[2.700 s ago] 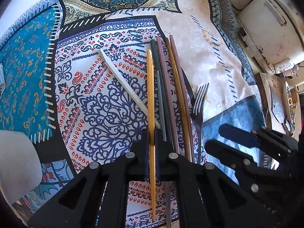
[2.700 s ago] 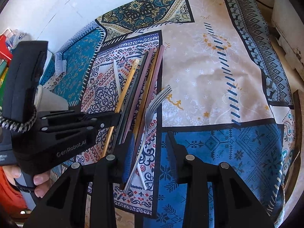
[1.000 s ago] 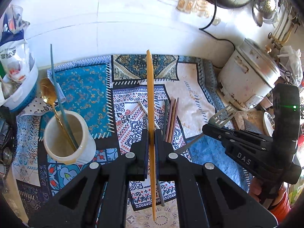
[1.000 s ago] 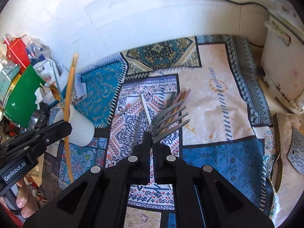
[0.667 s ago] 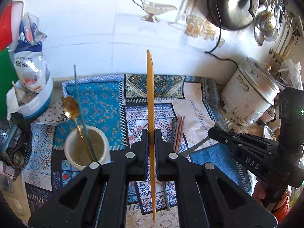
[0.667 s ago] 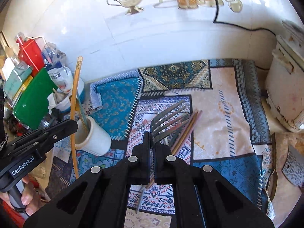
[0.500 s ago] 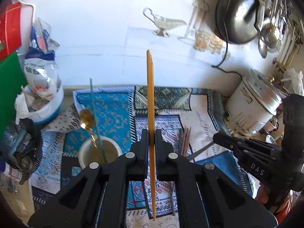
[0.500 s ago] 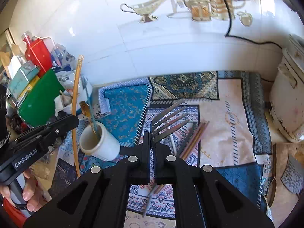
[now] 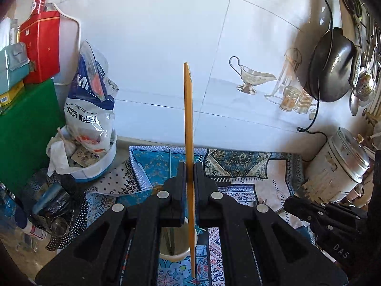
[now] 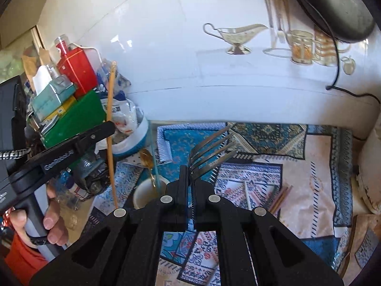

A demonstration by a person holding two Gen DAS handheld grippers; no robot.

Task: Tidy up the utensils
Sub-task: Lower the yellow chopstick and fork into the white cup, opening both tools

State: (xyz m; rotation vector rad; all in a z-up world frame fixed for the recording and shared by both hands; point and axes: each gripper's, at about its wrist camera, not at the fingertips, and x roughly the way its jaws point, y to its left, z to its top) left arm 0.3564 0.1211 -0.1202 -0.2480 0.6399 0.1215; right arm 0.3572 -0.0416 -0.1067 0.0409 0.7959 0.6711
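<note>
- The left gripper (image 9: 189, 166), a black plastic two-finger tool, has its jaws pressed together on a thin yellow-orange chopstick (image 9: 188, 128) that stands upright between the pads.
- In the right wrist view the same left gripper (image 10: 108, 126) reaches in from the left edge, its long fingers slanting upward to the right.
- A bare hand (image 10: 47, 217) wraps its handle, fingers curled round the grip.
- The right gripper (image 10: 189, 169), also black, is clamped on a grey metal fork (image 10: 212, 152), tines fanning up and right.
</note>
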